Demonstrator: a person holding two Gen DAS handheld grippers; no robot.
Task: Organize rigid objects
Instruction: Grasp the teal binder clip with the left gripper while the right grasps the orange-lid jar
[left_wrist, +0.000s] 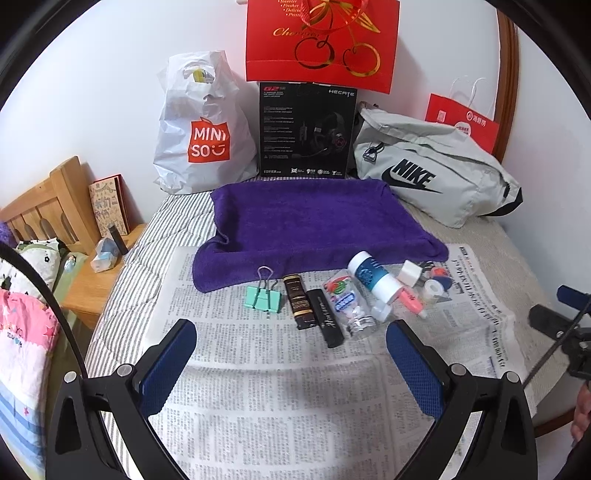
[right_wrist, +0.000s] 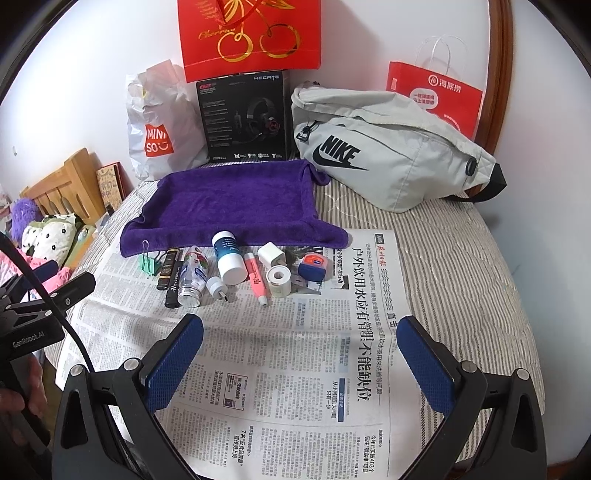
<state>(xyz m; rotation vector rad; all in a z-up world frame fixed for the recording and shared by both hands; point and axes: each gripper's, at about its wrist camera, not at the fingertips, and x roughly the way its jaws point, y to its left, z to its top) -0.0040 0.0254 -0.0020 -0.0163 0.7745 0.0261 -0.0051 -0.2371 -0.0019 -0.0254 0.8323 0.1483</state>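
loosely, small items (right_wrist: 236, 266) line up beside purple towel (right_wrist: 236, 199)

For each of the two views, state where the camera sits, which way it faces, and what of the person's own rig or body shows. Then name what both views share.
Left wrist: on the left gripper, facing forward over the newspaper toward the purple towel; open fingers show.
Right wrist: on the right gripper, same heading, offset right; a hand shows.
Shared: towel, newspaper, mint binder clip.

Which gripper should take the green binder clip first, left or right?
Left, probably. The green binder clip sits at the left end of the row, nearly ahead of the open left gripper. The right gripper, also open, faces the row's right part.
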